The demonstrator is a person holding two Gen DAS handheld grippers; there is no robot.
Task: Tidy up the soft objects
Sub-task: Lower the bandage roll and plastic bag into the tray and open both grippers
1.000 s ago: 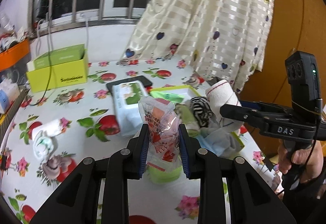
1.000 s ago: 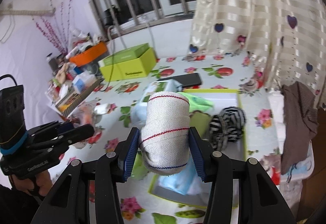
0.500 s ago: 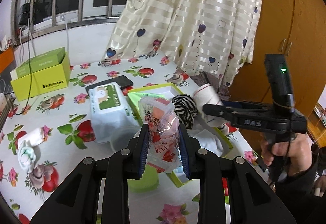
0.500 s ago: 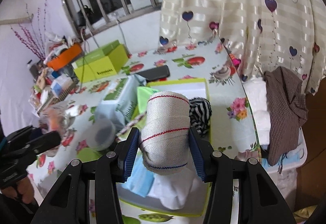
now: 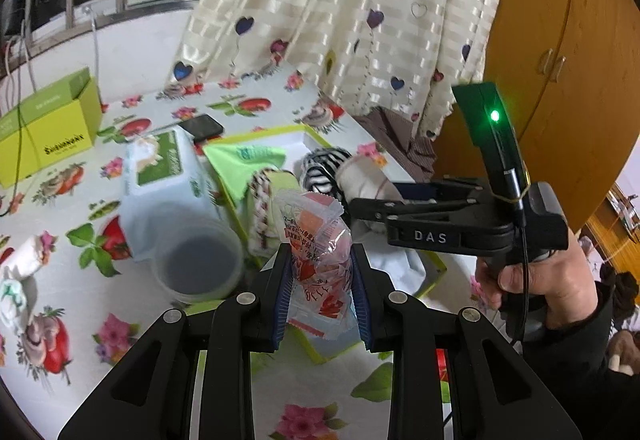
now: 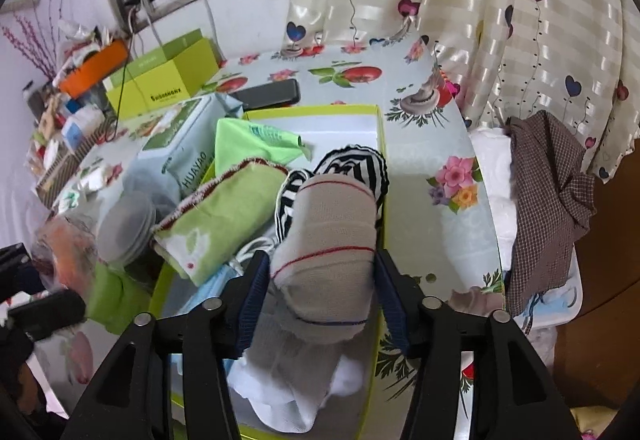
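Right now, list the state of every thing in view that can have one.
left gripper, shut on the snack packet
right gripper, jaws just been opening, pads off the rolled cloth between them
rolled cloth, rolled up, resting on the pile in the tray
tray, open, partly filled
plastic cup, upright, looks empty
phone, screen dark

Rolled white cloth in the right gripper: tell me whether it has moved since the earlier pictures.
Yes. The rolled white cloth has come down over the yellow-green tray, onto the white items inside. The right gripper has just been opening; the cloth sits between the jaws, apparently released.
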